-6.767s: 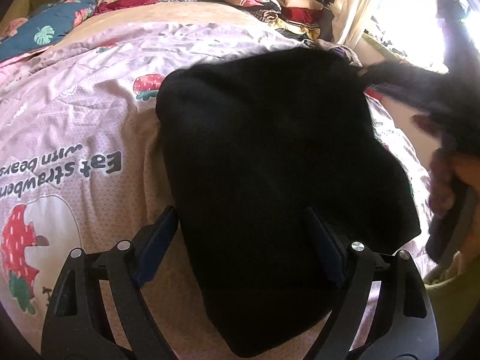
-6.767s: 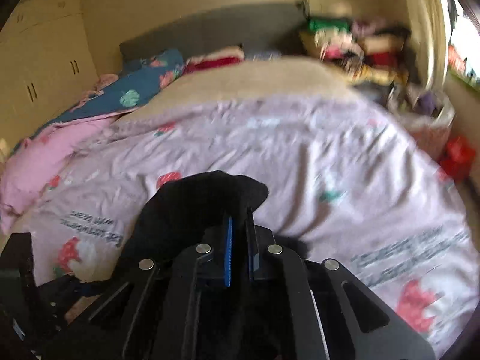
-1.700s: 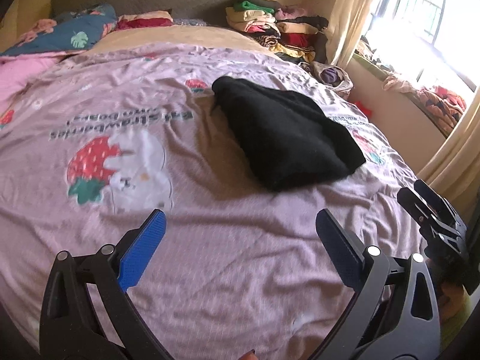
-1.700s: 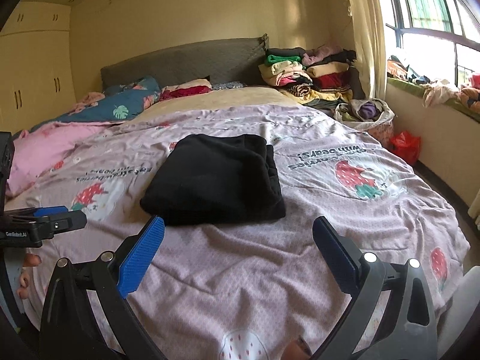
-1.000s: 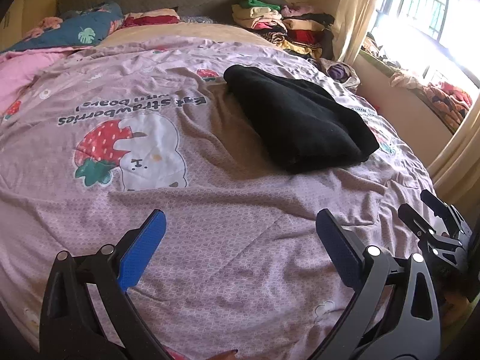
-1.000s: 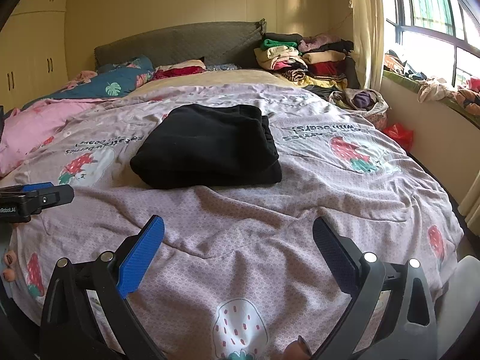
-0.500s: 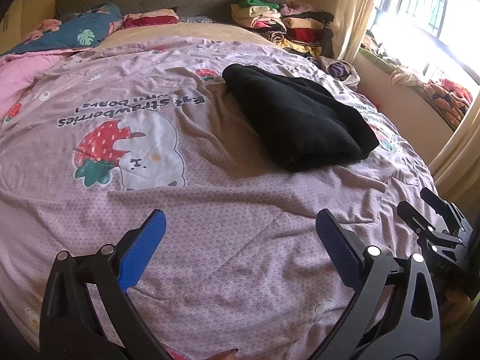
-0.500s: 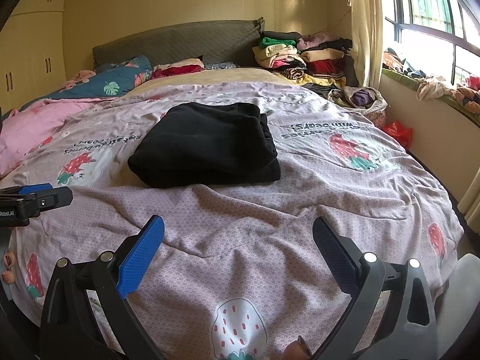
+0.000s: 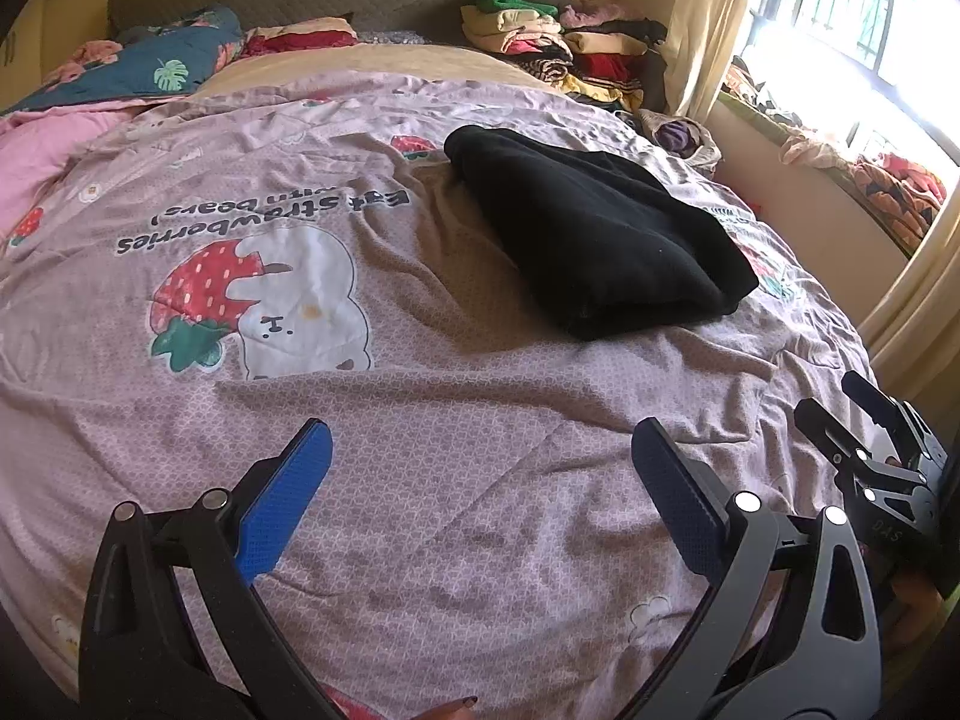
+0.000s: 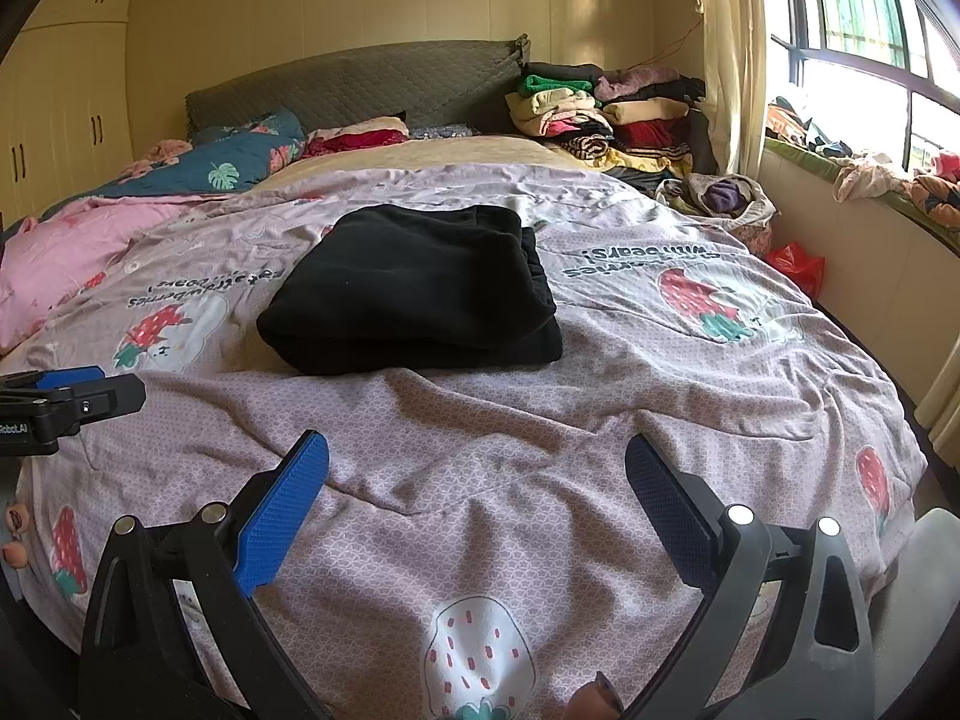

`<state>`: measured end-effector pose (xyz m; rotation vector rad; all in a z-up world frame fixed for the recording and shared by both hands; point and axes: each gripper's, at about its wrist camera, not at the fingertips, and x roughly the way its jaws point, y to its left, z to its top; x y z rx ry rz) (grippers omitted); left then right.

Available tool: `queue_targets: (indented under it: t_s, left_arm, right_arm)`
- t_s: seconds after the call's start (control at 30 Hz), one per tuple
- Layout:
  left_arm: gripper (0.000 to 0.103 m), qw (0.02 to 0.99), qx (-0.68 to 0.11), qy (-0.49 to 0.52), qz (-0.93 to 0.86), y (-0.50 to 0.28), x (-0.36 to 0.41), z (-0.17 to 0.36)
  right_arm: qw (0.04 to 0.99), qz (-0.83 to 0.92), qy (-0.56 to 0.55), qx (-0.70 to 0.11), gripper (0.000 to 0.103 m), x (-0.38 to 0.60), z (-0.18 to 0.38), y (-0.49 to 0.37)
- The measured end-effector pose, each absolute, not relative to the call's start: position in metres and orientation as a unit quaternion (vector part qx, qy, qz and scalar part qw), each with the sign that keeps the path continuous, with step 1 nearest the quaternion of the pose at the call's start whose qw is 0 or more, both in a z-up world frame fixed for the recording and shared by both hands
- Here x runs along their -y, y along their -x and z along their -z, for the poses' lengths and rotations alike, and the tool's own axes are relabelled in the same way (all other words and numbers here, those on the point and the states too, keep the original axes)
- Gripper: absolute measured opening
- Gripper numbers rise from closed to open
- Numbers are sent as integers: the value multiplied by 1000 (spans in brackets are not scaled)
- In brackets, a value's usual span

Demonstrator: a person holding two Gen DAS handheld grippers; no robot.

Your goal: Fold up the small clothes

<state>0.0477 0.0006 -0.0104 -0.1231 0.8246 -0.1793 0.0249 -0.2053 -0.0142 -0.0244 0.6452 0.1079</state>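
The black garment (image 10: 414, 288) lies folded into a thick, roughly rectangular bundle on the pink strawberry bedspread (image 10: 540, 450), ahead of both tools and well apart from them. From the right gripper (image 10: 477, 498) it sits straight ahead and slightly left; from the left gripper (image 9: 480, 480) it is ahead and to the right. Both grippers hover over bare bedspread near the foot of the bed with their jaws spread wide, and neither holds anything. The right gripper also shows at the right edge of the left wrist view, beside the left tool, and the left one shows at the left edge of the right wrist view.

The fold looks finished, so the step in hand seems to be leaving this piece and moving on to the next one. One layer sticks out a little at the bundle's right side, seen from the right gripper. If it needs tidying, a light nudge along that side should do; gripping the top layer risks pulling the bundle open.

To move the bundle, each gripper should come in low from its own side and close on all the layers at once, so nothing slides apart. Lifting both sides level helps too. The bedspread is creased just in front of the jaws, so they should stay clear of it.

A pile of clothes (image 10: 600, 114) sits far ahead and to the right by the headboard (image 10: 360, 84). I cannot tell whether those still need folding.
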Motion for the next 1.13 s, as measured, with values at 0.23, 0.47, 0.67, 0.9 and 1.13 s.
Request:
queue_targets:
  t_s: [0.23, 0.47, 0.67, 0.9, 1.13]
  left_arm:
    - [94, 910, -401, 60, 87, -48, 0, 10]
    - [94, 908, -404, 61, 86, -49, -1, 11]
    - [94, 904, -411, 74, 96, -52, -4, 17]
    - [94, 895, -434, 100, 31, -67, -46, 25]
    - [94, 871, -431, 148, -186, -93, -240, 19]
  right_arm:
    - [947, -53, 12, -317, 99, 205, 14, -25]
    - [947, -52, 11, -317, 99, 206, 15, -25]
    - [945, -26, -16, -325, 99, 222, 16, -25]
    - [927, 142, -103, -331, 98, 345, 9, -13]
    - [781, 474, -152, -376, 99, 591, 48, 44]
